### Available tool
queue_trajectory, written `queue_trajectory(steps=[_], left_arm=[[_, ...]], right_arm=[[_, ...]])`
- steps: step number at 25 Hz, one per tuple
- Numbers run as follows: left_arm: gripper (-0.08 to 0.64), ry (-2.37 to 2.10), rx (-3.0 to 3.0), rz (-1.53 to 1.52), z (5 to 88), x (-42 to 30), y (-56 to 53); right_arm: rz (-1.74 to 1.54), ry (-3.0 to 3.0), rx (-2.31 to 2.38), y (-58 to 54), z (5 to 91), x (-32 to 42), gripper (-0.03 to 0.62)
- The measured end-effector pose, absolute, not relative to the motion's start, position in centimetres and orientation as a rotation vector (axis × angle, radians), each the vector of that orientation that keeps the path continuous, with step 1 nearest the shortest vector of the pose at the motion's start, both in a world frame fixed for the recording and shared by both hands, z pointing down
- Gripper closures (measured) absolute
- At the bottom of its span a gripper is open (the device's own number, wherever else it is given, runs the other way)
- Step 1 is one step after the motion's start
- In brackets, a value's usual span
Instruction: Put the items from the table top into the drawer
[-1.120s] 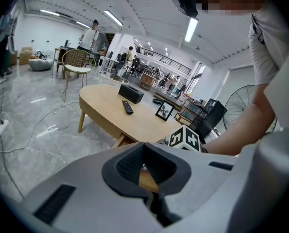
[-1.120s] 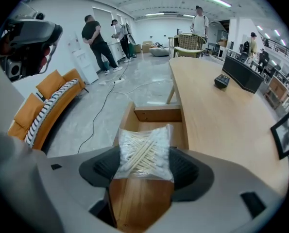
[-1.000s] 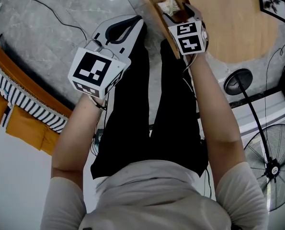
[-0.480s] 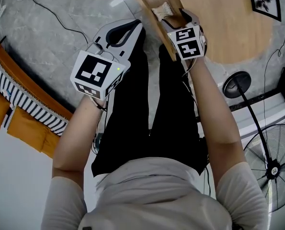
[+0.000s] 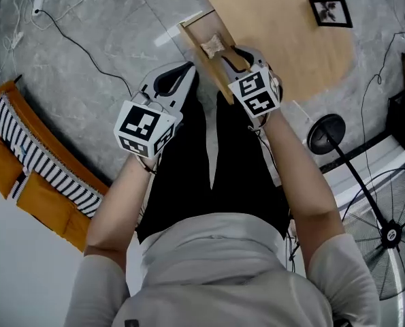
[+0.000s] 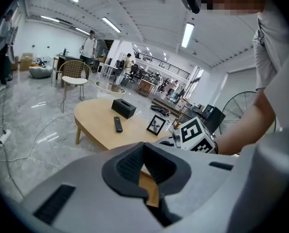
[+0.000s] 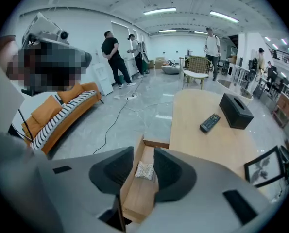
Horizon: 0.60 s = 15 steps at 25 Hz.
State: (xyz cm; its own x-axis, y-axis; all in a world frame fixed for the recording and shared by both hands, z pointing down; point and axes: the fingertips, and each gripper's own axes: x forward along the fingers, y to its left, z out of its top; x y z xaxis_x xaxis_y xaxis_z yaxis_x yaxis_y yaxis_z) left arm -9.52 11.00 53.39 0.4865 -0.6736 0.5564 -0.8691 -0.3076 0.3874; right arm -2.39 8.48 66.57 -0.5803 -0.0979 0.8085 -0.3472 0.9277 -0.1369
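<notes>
Wood: pale oval bench [image 7: 193, 108], with its drawer [image 7: 140, 194] pulled out at the near edge.
Drawer contents: one small cream patterned cushion [image 7: 145, 170], lying flat on the drawer bottom towards the far end. Nothing else shows inside.
Bench contents: remote control [image 7: 210, 123]; black box [image 7: 236, 111] just beside it; picture frame [image 5: 330, 11] standing nearer the other end. All three are well apart from the drawer.
Right tongs [image 7: 143, 152]: above the drawer, pointing down into it. The jaws are apart but have just been closing from their widest. Nothing is held; the cushion shows through the gap but lies below, untouched.
Left tongs [image 6: 144, 144]: held over the floor beside the drawer, tips together, empty.
Change: a second ago the right tongs sat low in the drawer, close against the cushion. Now both tongs stand higher and clear of it. The cushion stays where it lay.
Meaning for task: judged one item delivered and let go. Three items remain on the bench, so the job is early to midway.
Next move, judged: carry either tongs across the bench to the remote control or the black box, jaws widened again first.
Caution: the open drawer juts out between person and bench, so a low swing could knock it.
</notes>
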Motion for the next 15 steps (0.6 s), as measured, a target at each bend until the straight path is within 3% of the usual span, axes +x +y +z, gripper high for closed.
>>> queue_trajectory(steps=[15], left_arm=[[0.551,-1.318,2.323,0.361,33.1,-7.5,8.9]], right_arm=[[0.281,-2.473,0.512,6.7,38.7,-1.0,0.535]])
